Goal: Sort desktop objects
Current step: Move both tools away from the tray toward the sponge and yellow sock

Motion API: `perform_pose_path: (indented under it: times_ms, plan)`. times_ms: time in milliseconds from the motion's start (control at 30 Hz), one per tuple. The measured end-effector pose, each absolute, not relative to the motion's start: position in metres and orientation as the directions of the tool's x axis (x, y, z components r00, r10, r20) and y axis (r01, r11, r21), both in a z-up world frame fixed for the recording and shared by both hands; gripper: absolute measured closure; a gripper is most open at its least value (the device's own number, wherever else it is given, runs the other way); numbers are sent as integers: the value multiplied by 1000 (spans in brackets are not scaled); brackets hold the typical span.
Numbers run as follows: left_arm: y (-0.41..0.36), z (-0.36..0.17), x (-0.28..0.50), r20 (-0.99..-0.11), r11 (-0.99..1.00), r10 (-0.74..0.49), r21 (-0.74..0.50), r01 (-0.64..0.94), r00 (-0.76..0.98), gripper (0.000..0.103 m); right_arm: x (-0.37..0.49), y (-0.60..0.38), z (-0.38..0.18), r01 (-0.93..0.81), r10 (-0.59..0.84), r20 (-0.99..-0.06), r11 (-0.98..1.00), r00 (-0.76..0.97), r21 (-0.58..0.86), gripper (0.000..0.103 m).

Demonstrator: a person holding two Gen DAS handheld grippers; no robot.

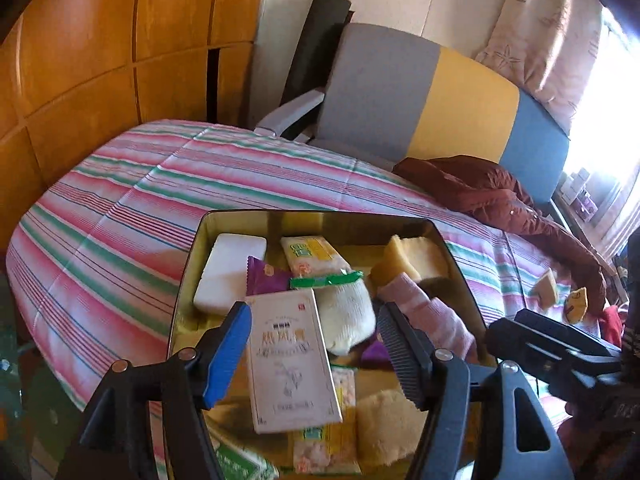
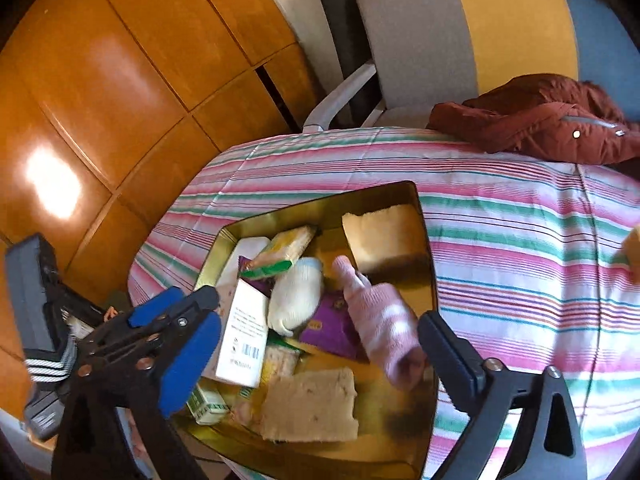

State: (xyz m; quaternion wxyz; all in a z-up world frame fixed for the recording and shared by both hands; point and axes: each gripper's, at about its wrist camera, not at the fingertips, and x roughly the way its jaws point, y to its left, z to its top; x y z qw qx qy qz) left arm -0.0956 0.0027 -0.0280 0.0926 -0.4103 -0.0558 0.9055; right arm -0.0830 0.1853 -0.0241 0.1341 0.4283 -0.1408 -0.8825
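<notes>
Both grippers hover over a gold tin (image 1: pixel 188 264) on a striped tablecloth (image 1: pixel 120 200). Left gripper (image 1: pixel 316 344): jaws parted, a white carton (image 1: pixel 288 364) between the fingers with gaps either side, no pad pressing it. Right gripper (image 2: pixel 320 356): jaws spread wide, empty, above a pink sock (image 2: pixel 380 320). Tin contents: white sock (image 1: pixel 344 316), sponges (image 1: pixel 412 260), snack packets (image 1: pixel 308 256), white block (image 1: pixel 230 270). Beyond: red jacket (image 1: pixel 492 196), tricolour chair (image 1: pixel 432 92), wooden panelling (image 1: pixel 100 40).

Orange wood cabinets (image 1: pixel 100 60) left; grey-yellow-blue chair (image 1: pixel 432 96) far; bright window (image 1: pixel 616 120) right; striped tablecloth (image 1: pixel 160 192).
</notes>
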Motion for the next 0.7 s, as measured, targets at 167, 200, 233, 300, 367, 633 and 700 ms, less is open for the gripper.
perform_pose_path:
  times_ms: [167, 200, 233, 300, 367, 633, 700]
  plan:
    - [10, -21, -76, -716, -977, 215, -151, -153, -664, 36, -67, 186, -27, 110, -296, -732, -950, -614, 292, 1]
    - [12, -20, -73, -714, -976, 217, -148, -158, -665, 36, -63, 188, -29, 104, -278, -739, -956, -614, 274, 1]
    - [14, -19, -70, -712, -976, 219, -145, -166, -667, 36, -61, 190, -30, 98, -266, -743, -960, -614, 262, 1]
    - [19, -16, -62, -704, -974, 220, -129, -184, -675, 36, -55, 196, -31, 84, -244, -744, -965, -622, 247, 1]
    - [24, -13, -56, -699, -973, 222, -115, -200, -679, 36, -49, 205, -31, 58, -218, -742, -970, -634, 235, 1]
    - [52, -4, -36, -678, -959, 241, -55, -280, -695, 35, -28, 249, -26, -63, -91, -737, -982, -669, 178, 1]
    - [59, -4, -34, -677, -953, 249, -44, -300, -692, 35, -23, 261, -26, -86, -58, -744, -984, -665, 154, 1]
